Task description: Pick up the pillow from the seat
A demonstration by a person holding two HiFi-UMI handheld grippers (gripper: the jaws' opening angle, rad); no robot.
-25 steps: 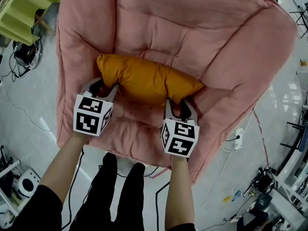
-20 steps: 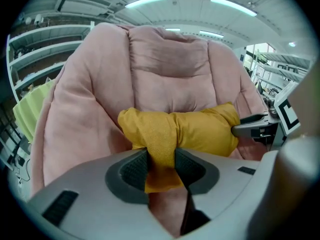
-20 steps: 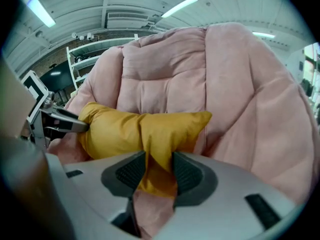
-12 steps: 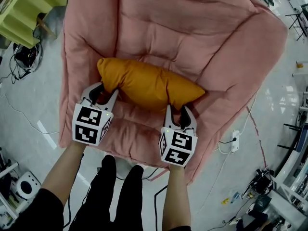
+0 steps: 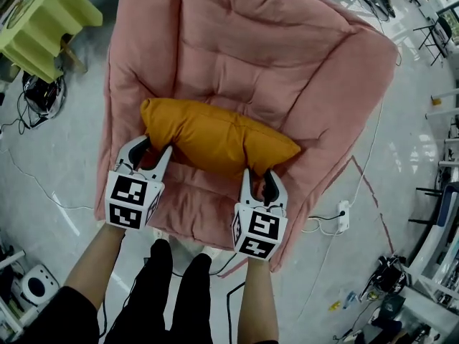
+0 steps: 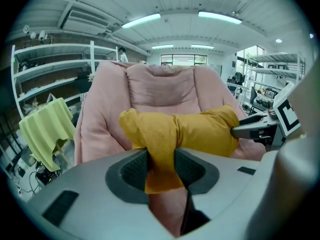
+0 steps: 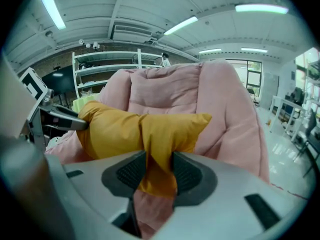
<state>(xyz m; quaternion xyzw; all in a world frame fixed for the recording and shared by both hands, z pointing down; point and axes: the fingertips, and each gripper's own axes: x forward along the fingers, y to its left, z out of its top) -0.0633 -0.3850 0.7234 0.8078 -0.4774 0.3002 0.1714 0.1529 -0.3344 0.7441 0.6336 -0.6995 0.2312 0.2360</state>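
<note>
Now, left gripper (image 5: 152,149): clamped on pillow (image 5: 215,136) left end
right gripper (image 5: 260,178): clamped on right end
pillow: over pink seat (image 5: 287,63)

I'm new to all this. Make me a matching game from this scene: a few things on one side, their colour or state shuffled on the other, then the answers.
Things:
1. pillow
2. armchair
3. draped cloth
4. power strip

Descriptions:
A. pink and padded
B. white, on the floor, right of the chair in the head view
C. orange, pinched at its ends by the left gripper and the right gripper
D. yellow-green, top left in the head view

Pairs: 1-C, 2-A, 3-D, 4-B
</note>
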